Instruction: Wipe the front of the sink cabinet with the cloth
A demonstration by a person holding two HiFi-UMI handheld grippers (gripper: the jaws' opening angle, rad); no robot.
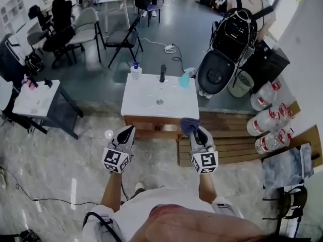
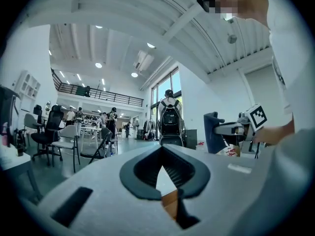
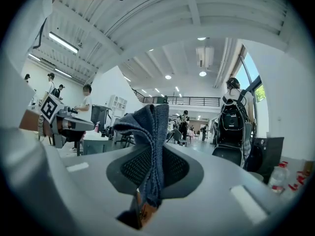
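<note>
Fingers of the right gripper pinch the blue cloth; the left gripper's seemingly touch, holding nothing.

Ahead: sink cabinet, its wooden front facing me, open floor before it.
Right: slatted wooden platform just beside the cabinet, water jugs beyond; I find little room there.
Left: small table, well apart, a wide gap between.
Countertop: bottle and tap along the far edge.
</note>
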